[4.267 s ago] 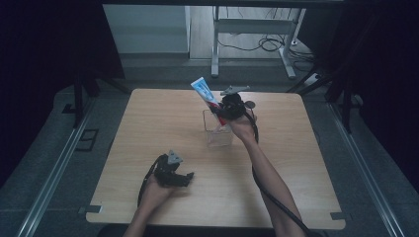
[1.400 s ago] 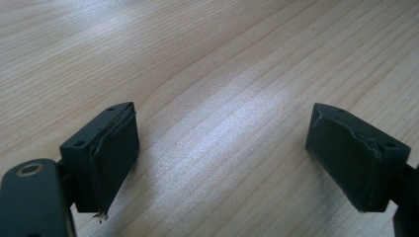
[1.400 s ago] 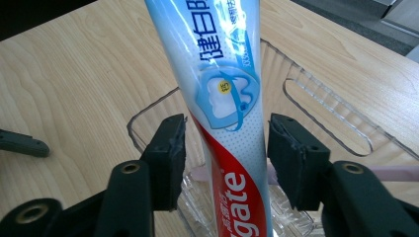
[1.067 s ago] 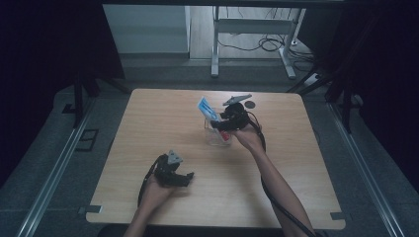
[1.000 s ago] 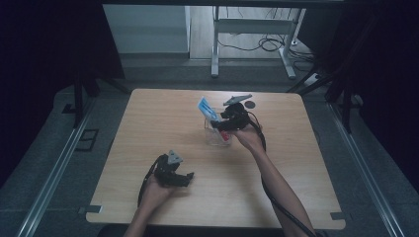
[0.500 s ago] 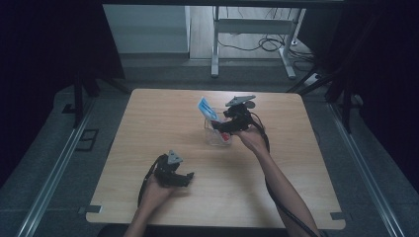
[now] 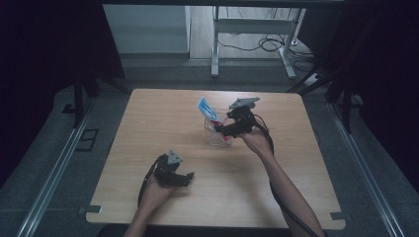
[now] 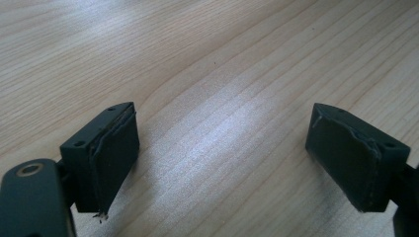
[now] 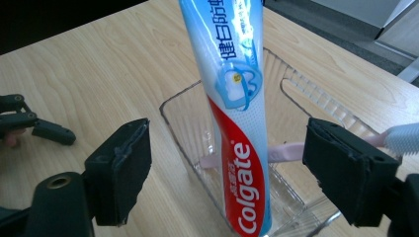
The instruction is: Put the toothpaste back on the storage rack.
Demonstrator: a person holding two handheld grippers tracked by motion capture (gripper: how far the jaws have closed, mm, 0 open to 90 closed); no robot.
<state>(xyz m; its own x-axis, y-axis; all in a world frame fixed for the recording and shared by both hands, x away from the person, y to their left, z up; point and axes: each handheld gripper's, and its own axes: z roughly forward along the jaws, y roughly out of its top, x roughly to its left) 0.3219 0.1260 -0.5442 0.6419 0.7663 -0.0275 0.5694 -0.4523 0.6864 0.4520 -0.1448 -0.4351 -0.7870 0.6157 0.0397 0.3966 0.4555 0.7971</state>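
Right gripper (image 9: 225, 173): its jaws are standing wide apart and have just been opening — the toothpaste tube (image 9: 232, 123) is rising between them, touched by neither pad.
Toothpaste tube: it is standing in the clear container (image 9: 185, 128), cap end down, leaning against the container's far rim; in the high view its blue-and-white top (image 7: 205, 107) is sticking out above the container (image 7: 213, 138).
Toothbrush (image 9: 291, 148): a pink one is lying inside the container behind the tube, its white head resting over the rim.
Left gripper (image 8: 222, 163): it is resting well apart from the container, near the table's (image 7: 148, 113) front edge — jaws spread, gripping nothing, bare wood between them.
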